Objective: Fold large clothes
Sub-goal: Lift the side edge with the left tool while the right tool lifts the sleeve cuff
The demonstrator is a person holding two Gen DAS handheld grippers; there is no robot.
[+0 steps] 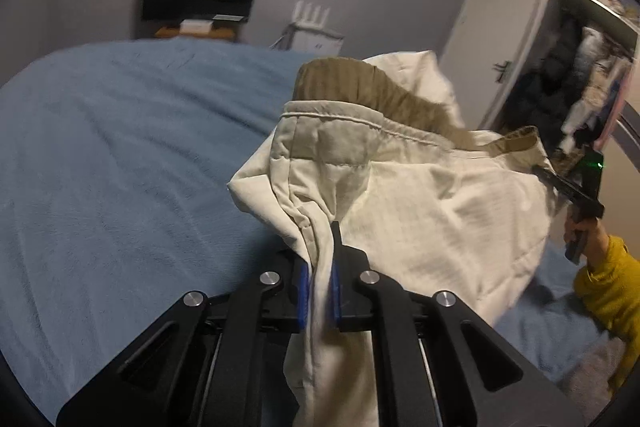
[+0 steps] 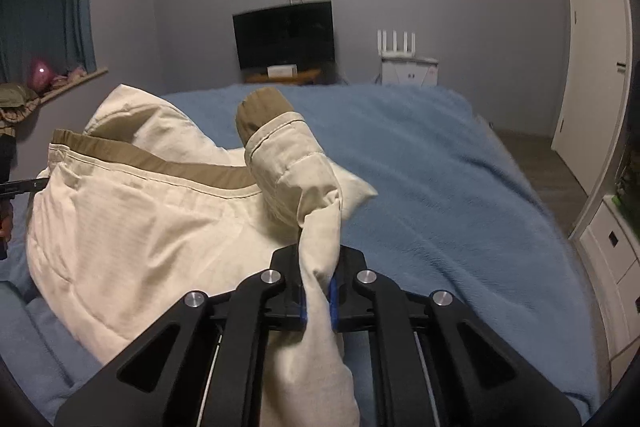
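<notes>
A large cream padded jacket (image 1: 432, 195) with a tan lining hangs lifted above the blue bed (image 1: 120, 167). My left gripper (image 1: 320, 279) is shut on a bunched fold of its fabric, which runs between the blue pads and drapes down over the gripper body. In the right wrist view the same cream jacket (image 2: 132, 227) spreads to the left, and my right gripper (image 2: 318, 287) is shut on its sleeve end. The right gripper (image 1: 576, 187) also shows at the far right of the left wrist view, held by a hand with a yellow sleeve (image 1: 612, 287).
The blue bed cover (image 2: 440, 187) fills the middle of both views. Beyond it are a dark screen (image 2: 284, 35) on a low stand and a white router (image 2: 396, 47) on a box. A white door (image 2: 592, 67) and white drawers (image 2: 612, 267) stand right; an open closet (image 1: 580, 75) holds clothes.
</notes>
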